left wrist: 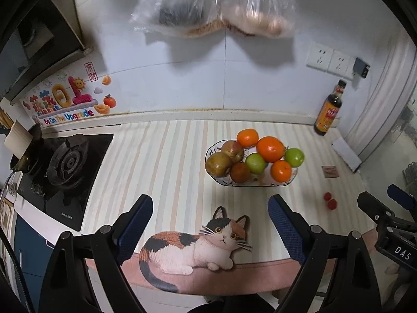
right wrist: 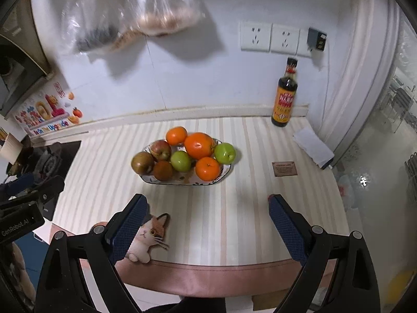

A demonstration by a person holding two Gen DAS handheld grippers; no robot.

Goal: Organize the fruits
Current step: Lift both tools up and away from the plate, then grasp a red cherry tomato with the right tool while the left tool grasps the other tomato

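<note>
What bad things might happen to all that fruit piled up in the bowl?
The bowl is heaped, and the big orange sits on top of other fruit, so a nudge might roll it off. Two small red fruits lie loose on the striped mat and might get knocked away. Both the left gripper and right gripper are open and empty.

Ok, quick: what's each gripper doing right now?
Left gripper: open, holding nothing.
Right gripper: open, holding nothing.
</note>
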